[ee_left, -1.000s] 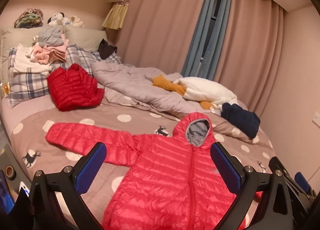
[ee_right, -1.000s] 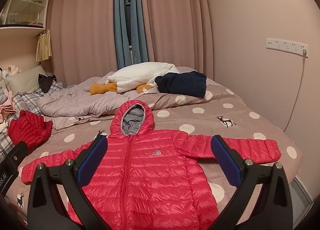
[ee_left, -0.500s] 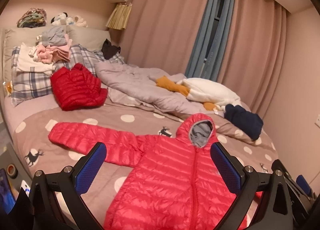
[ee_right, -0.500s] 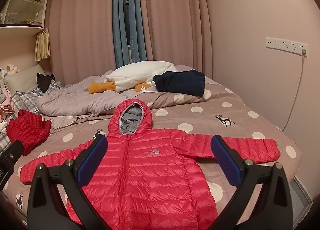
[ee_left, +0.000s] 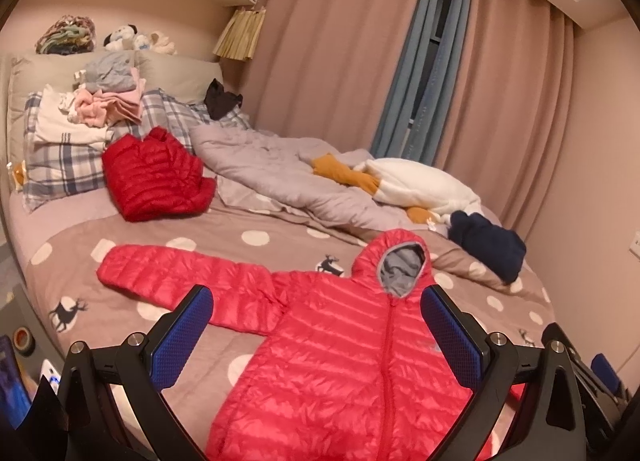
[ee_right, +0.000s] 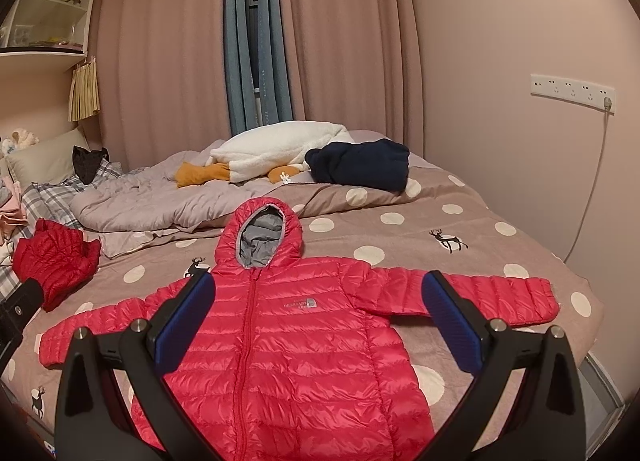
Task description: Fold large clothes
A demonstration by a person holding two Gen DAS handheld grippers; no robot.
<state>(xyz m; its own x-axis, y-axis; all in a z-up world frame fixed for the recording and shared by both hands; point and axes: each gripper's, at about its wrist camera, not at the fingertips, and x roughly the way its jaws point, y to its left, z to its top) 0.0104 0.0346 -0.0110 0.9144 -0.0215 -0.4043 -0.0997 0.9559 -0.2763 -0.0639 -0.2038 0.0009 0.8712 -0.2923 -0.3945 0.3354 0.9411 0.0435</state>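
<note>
Since a second ago, both cameras have been drawn slightly back and up, so more of the red quilted hooded down jacket [ee_right: 288, 325] is seen. It is spread flat, zipped, sleeves outstretched, on the brown polka-dot bedspread [ee_right: 472, 221], hood toward the rumpled grey duvet [ee_left: 272, 169]. The left gripper [ee_left: 316, 337] and right gripper [ee_right: 318, 321] are held wide apart above the jacket, nothing clamped. Each sleeve is best pinched near the cuff and folded across the chest.
</note>
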